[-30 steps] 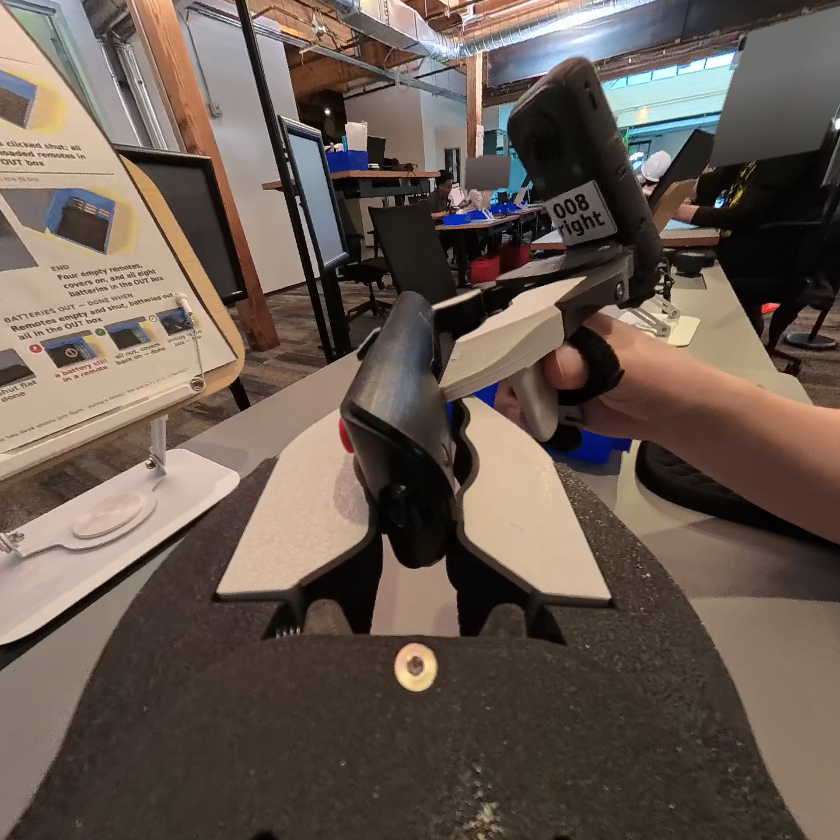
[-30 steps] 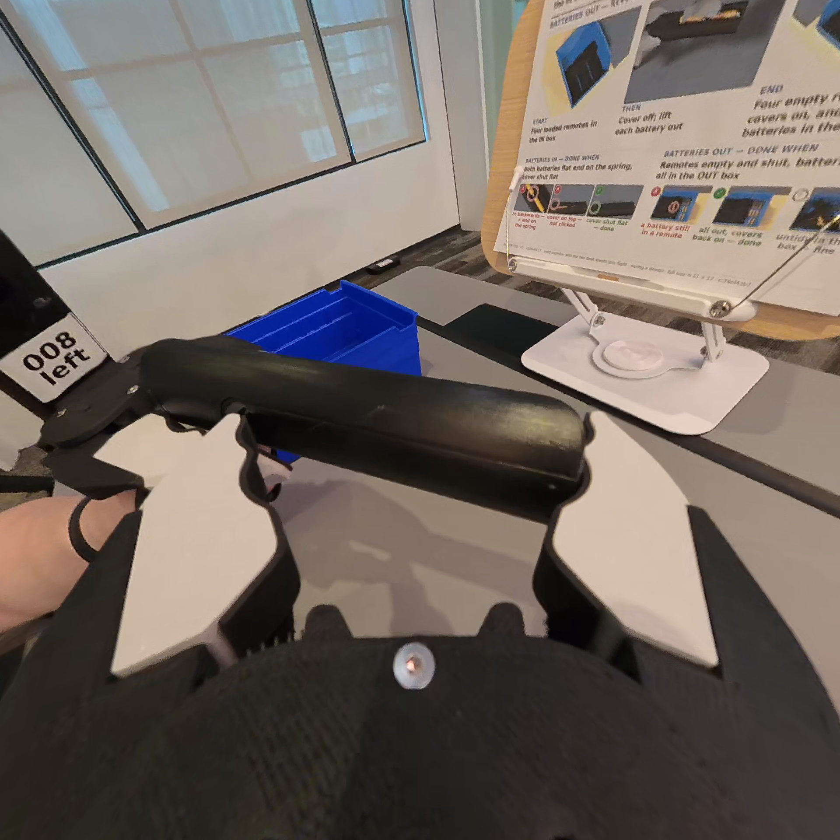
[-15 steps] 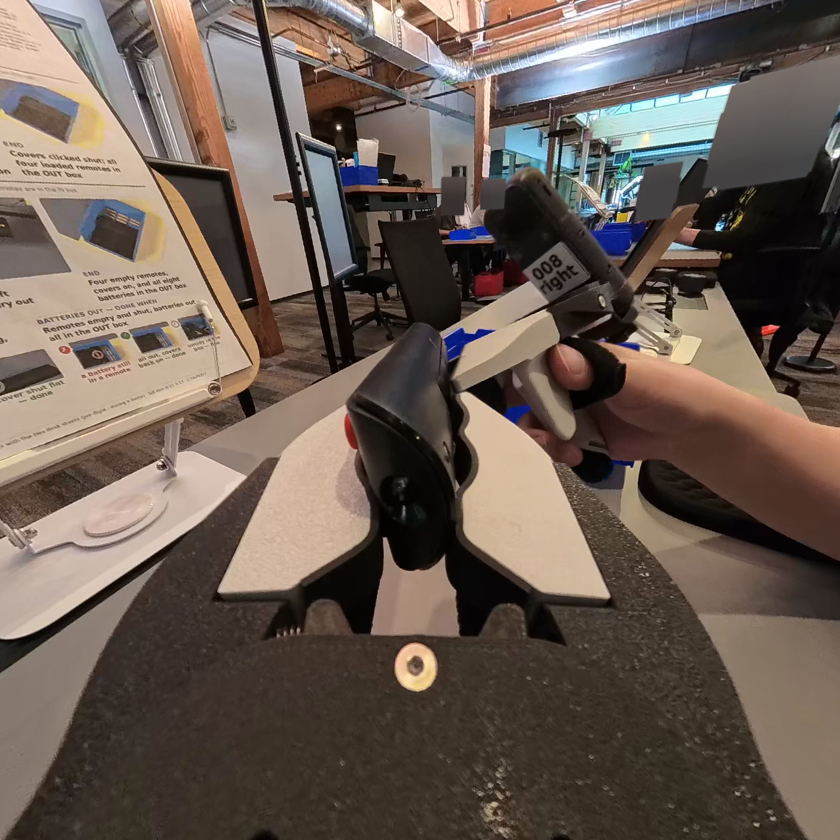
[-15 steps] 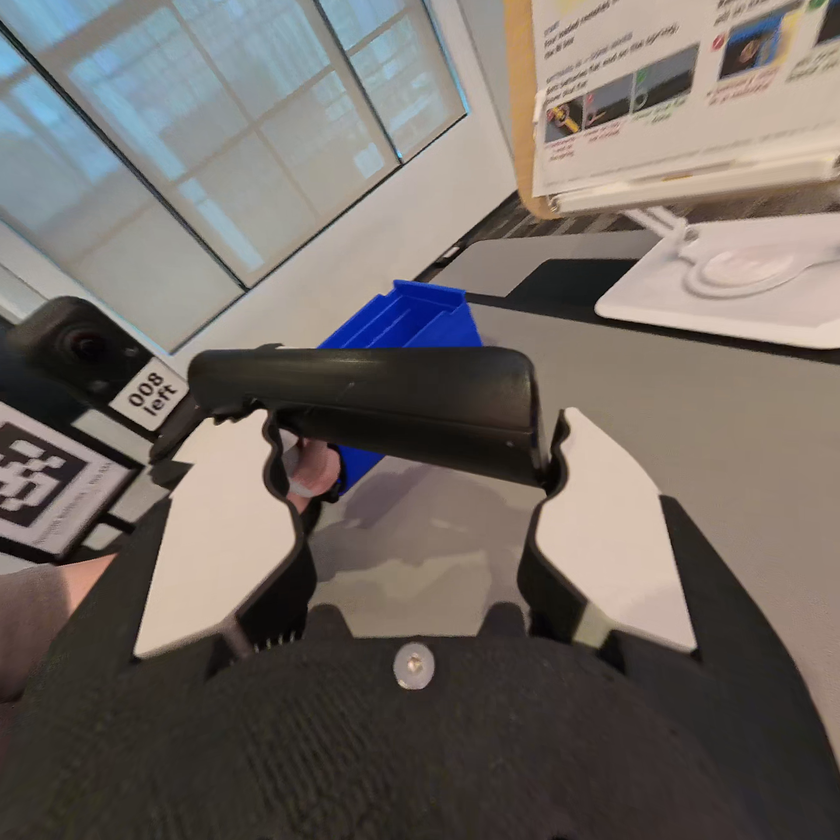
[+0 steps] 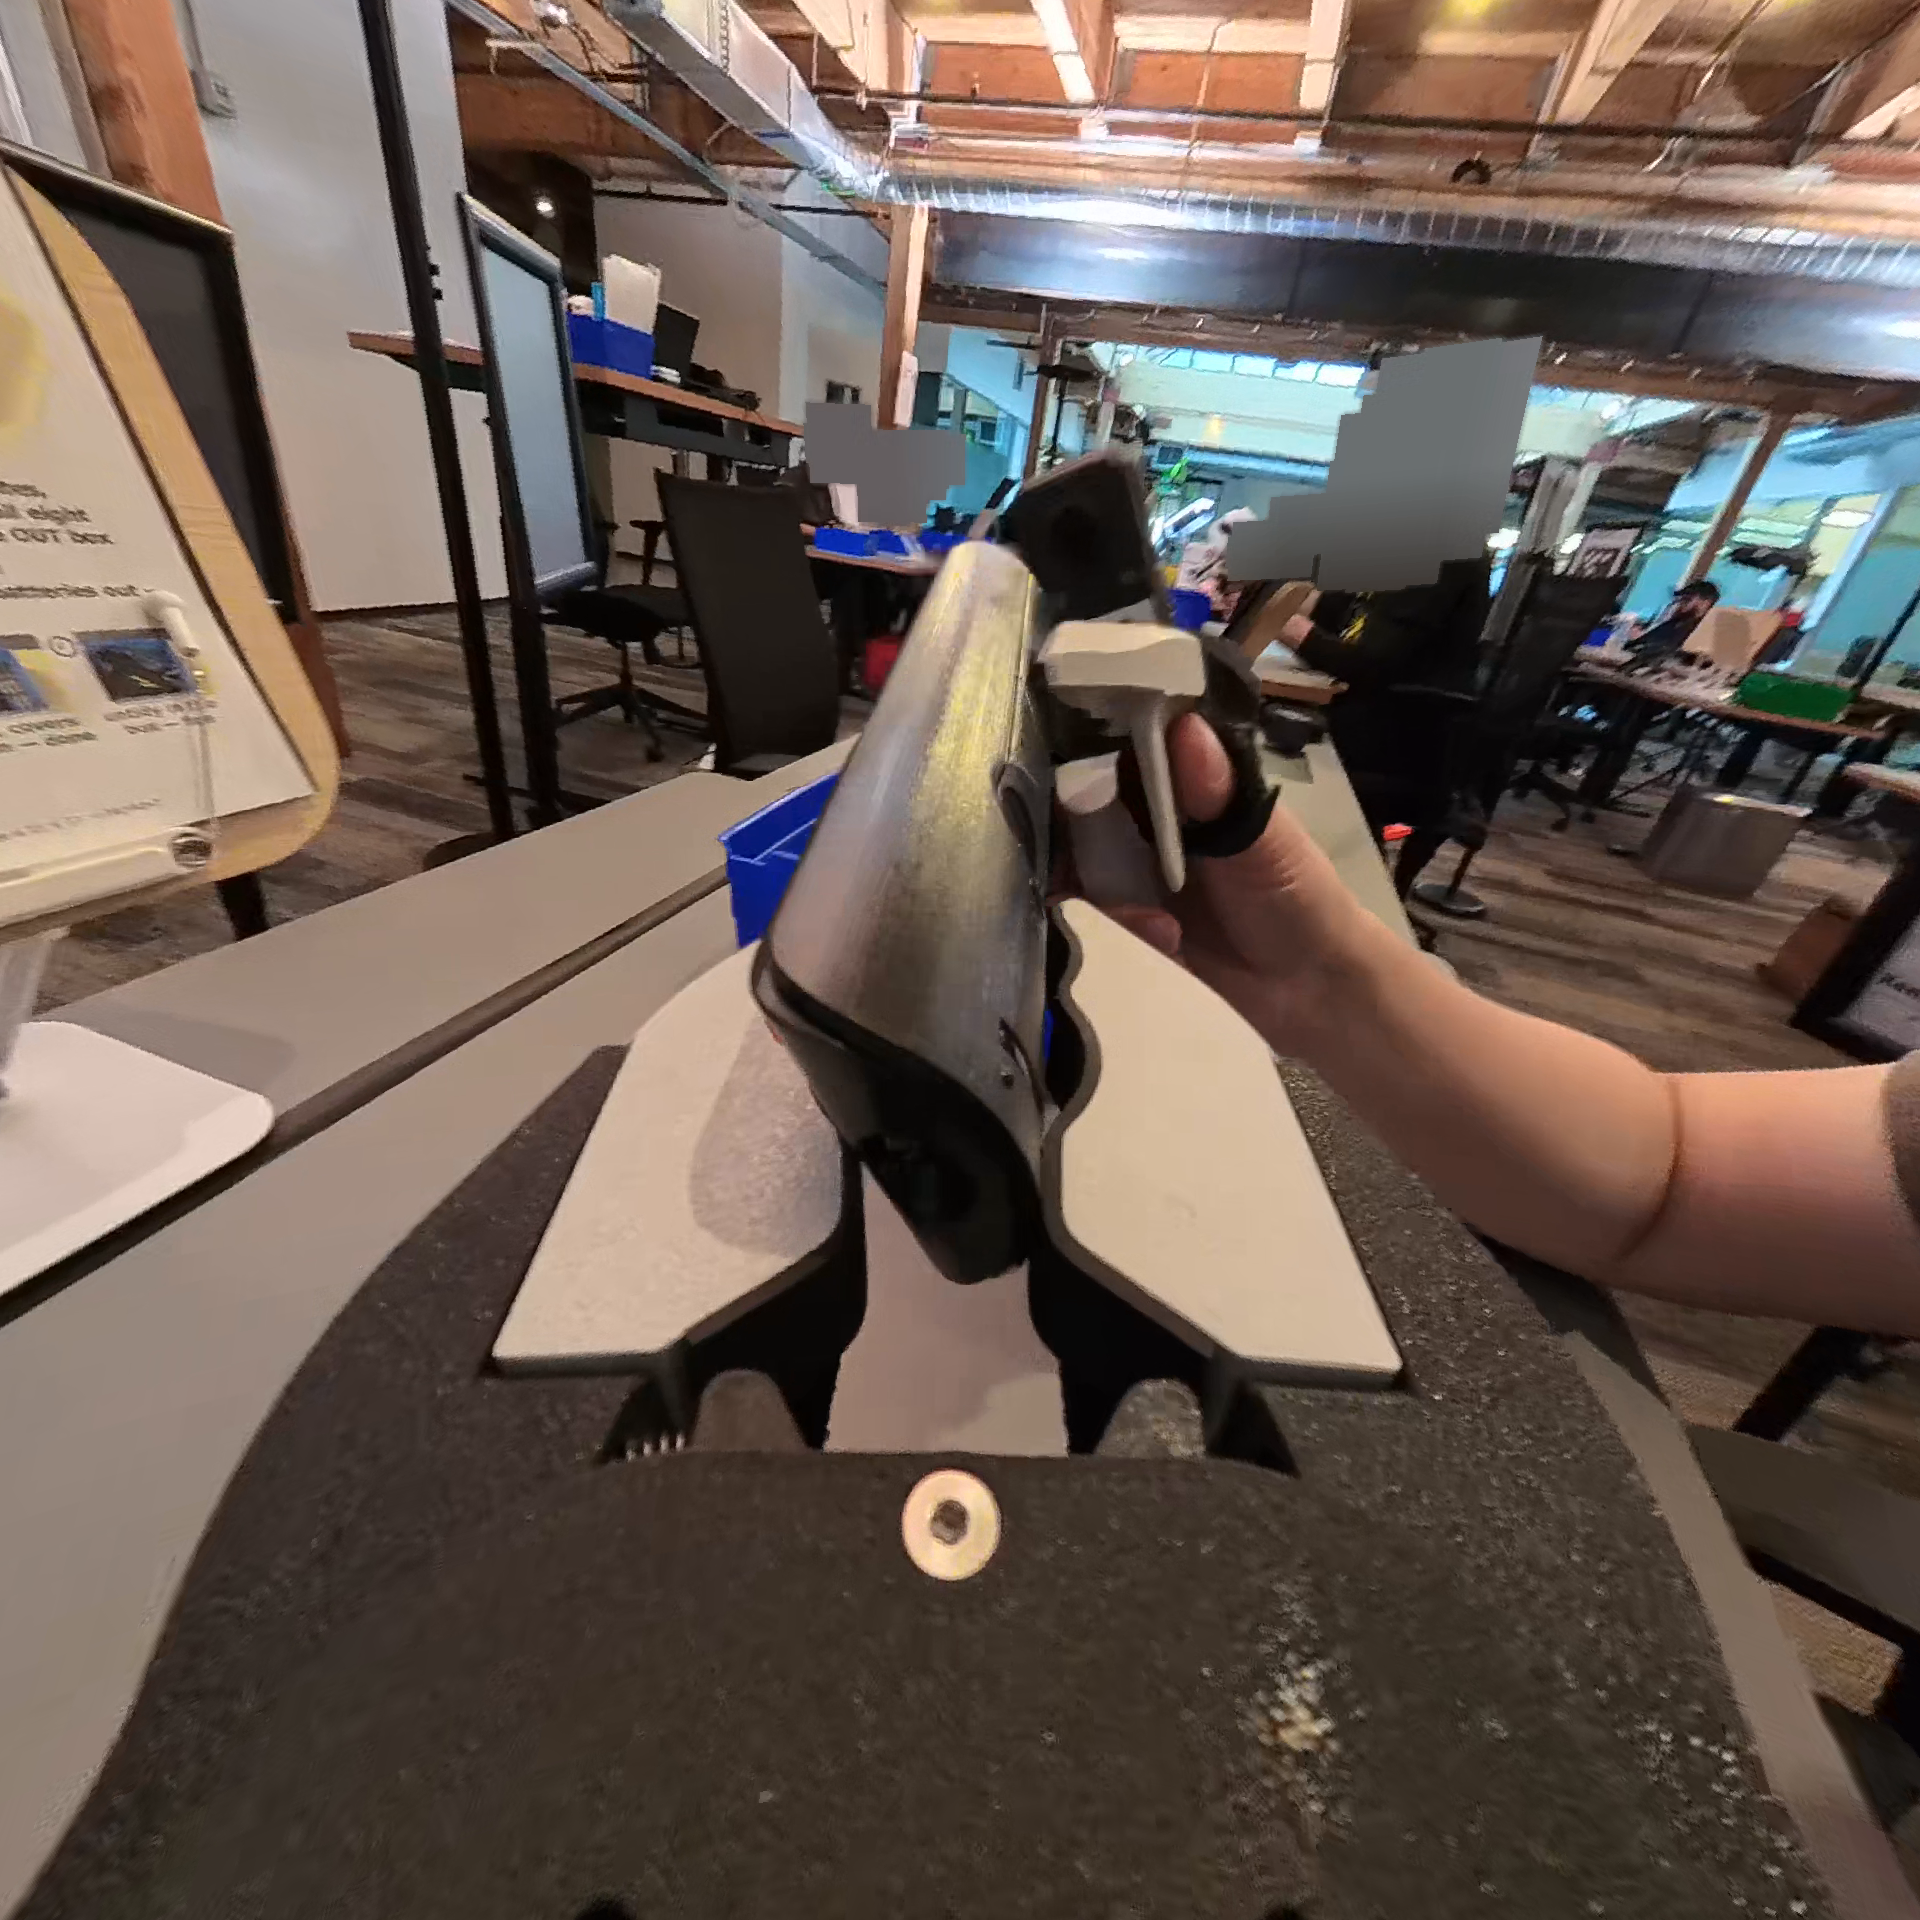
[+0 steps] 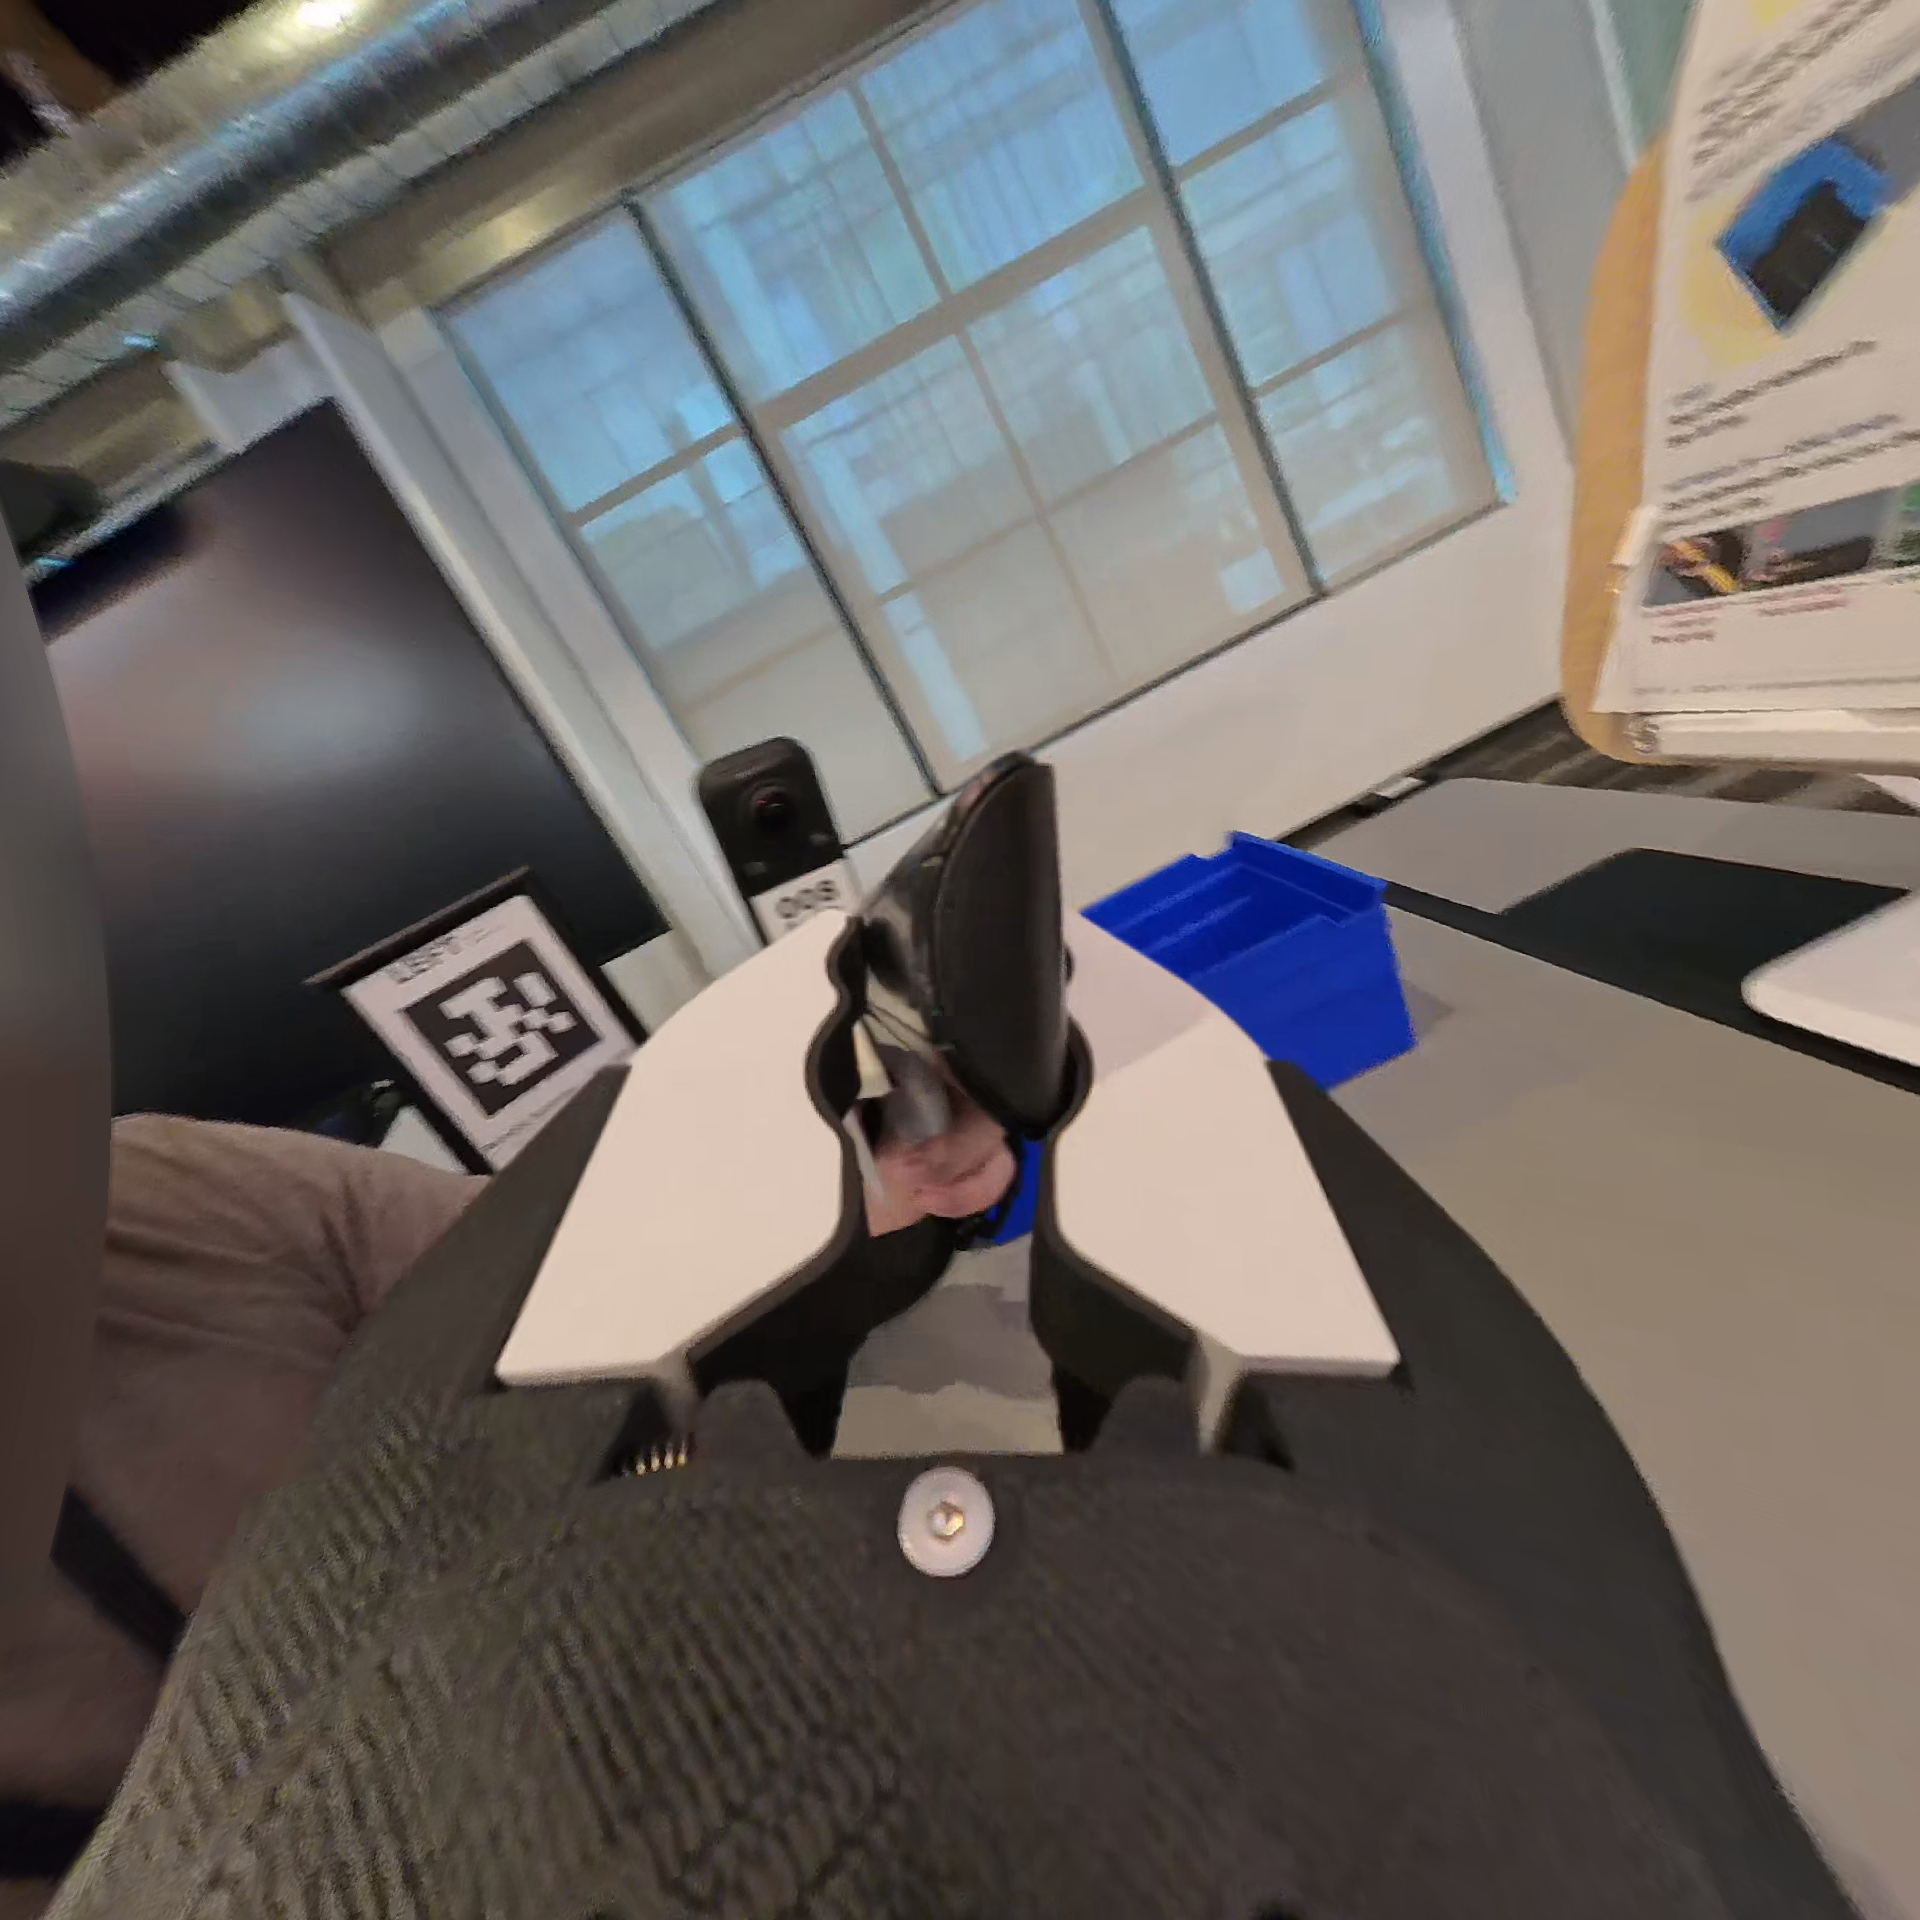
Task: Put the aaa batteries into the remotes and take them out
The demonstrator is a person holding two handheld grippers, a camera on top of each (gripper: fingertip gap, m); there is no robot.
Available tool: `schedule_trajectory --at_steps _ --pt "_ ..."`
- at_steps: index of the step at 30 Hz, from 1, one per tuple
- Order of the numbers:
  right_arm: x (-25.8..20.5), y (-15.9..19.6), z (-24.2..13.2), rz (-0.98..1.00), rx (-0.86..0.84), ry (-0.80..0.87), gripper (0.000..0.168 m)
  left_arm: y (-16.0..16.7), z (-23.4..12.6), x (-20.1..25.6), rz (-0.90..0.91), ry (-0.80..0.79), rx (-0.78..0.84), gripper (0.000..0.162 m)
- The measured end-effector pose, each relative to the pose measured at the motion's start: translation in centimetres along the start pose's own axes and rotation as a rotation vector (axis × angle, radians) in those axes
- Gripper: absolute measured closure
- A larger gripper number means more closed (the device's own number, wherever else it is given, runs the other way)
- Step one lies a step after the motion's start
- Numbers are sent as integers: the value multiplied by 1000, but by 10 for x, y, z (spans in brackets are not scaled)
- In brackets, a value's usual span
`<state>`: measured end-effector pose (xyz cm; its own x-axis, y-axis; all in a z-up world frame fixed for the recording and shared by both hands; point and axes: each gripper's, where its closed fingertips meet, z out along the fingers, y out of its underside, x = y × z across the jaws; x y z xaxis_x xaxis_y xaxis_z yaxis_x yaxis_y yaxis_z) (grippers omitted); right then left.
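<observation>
Both hand-held grippers grip one black remote [image 5: 925, 935], lifted clear above the grey table [image 5: 343, 956]. The left gripper [image 5: 951, 1122] is clamped across the remote's near end, its white fingers [image 5: 665, 1174] pressed to either side. The right gripper [image 6: 951, 1039] is closed on the opposite end; in the left wrist view it shows behind the remote, held by a bare hand [image 5: 1247, 904].

A second ago the remote lay crosswise between the right gripper's fingers, which stood wide apart around its length. Now the right gripper has swung round, so the remote points endwise toward its camera and the fingers pinch its narrow width. The remote has also tipped, showing the left camera a long glossy face.

This looks like a regrip to reach the battery cover. No battery is visible, and whether the cover is on cannot be told.

A blue bin [image 6: 1268, 956] sits on the table just beyond the remote. An instruction sheet on a white stand [image 5: 94, 665] stands near the table's far edge.
</observation>
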<state>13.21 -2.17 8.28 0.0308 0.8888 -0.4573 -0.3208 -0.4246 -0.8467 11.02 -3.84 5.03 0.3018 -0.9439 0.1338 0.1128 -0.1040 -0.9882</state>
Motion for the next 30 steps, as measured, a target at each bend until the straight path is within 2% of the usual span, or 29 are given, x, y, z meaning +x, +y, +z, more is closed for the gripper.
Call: schedule_trajectory --at_steps 6,16,22,24,25,28,30 --pt "-15 2 1 18 10 -160 142 -16 -6 12 -38 92 73 130" --pt "-17 1 0 61 6 -195 142 -19 -5 14 41 46 76 128" --pt "-6 -4 1 115 60 -125 138 -8 -3 3 108 -50 1 133" --pt "5 -4 2 110 70 -27 122 -5 -2 1 97 -77 5 133" --pt "12 -2 3 80 58 40 104 -3 -1 0 69 -72 12 134" --pt "29 -2 0 -66 30 237 66 -5 -3 -4 -48 -52 63 134" --pt "36 -5 -3 -132 27 326 54 -9 -6 -8 -110 -48 103 134"
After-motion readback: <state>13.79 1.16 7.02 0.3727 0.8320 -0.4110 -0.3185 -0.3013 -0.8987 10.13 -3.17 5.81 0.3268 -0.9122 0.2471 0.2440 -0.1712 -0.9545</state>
